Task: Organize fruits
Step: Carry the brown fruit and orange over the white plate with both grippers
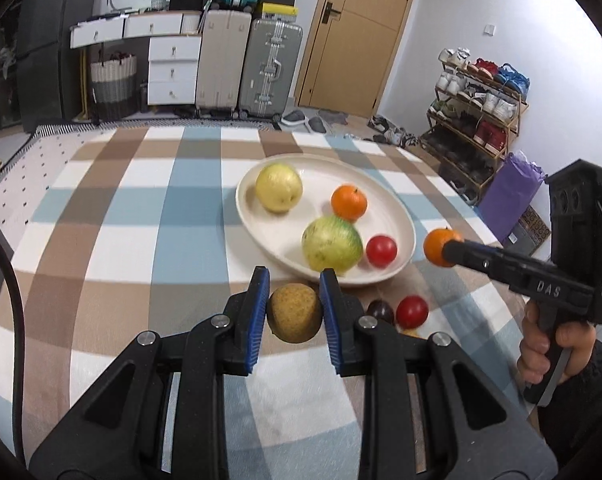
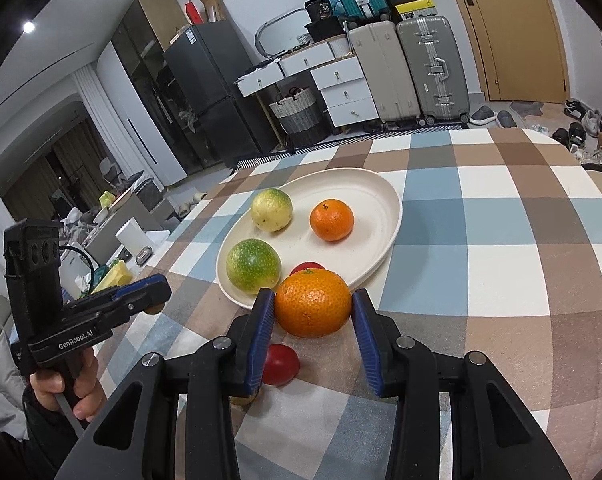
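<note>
Left hand-held gripper (image 1: 294, 312): pinches a brown fruit (image 1: 294, 313) just short of the plate (image 1: 406, 216).
Right hand-held gripper (image 2: 313, 310): pinches an orange (image 2: 313, 304) at the plate's near rim.
Left view only: dark plum (image 1: 381, 310) on the desk (image 1: 113, 216).
Right view only: fridge (image 2: 217, 92).
Hands: both angled downward.

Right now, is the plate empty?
No: the plate holds a yellow fruit, a green fruit, an orange and a red fruit.

Checked tablecloth (image 1: 121, 216) on table: white plate (image 1: 405, 224), red fruit (image 1: 412, 312), dark fruit (image 1: 381, 311).
</note>
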{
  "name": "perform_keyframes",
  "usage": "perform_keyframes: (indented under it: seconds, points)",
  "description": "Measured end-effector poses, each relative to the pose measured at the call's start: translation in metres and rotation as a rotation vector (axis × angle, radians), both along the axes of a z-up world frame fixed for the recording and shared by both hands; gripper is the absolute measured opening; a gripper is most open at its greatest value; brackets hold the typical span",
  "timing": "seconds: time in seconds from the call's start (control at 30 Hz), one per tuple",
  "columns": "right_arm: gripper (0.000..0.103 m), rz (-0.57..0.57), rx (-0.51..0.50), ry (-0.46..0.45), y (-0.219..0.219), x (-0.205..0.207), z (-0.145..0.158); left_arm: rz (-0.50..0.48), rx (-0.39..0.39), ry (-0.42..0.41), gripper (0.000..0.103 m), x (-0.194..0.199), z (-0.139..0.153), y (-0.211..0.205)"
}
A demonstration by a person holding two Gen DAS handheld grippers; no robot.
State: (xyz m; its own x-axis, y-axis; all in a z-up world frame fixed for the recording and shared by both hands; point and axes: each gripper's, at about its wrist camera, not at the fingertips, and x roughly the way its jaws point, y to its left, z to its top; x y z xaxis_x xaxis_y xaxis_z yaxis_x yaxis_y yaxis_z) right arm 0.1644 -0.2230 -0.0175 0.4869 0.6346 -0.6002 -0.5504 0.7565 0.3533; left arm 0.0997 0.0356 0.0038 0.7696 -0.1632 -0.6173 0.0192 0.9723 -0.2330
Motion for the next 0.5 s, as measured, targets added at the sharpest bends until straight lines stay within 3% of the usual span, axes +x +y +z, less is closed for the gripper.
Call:
perform_keyframes:
  seconds: [0.5]
  points:
    - [0.040,-0.034,0.003,-0.012,-0.001,0.005,0.007,0.032,0.037,-0.057,0.023,0.034,0.019,-0.015]
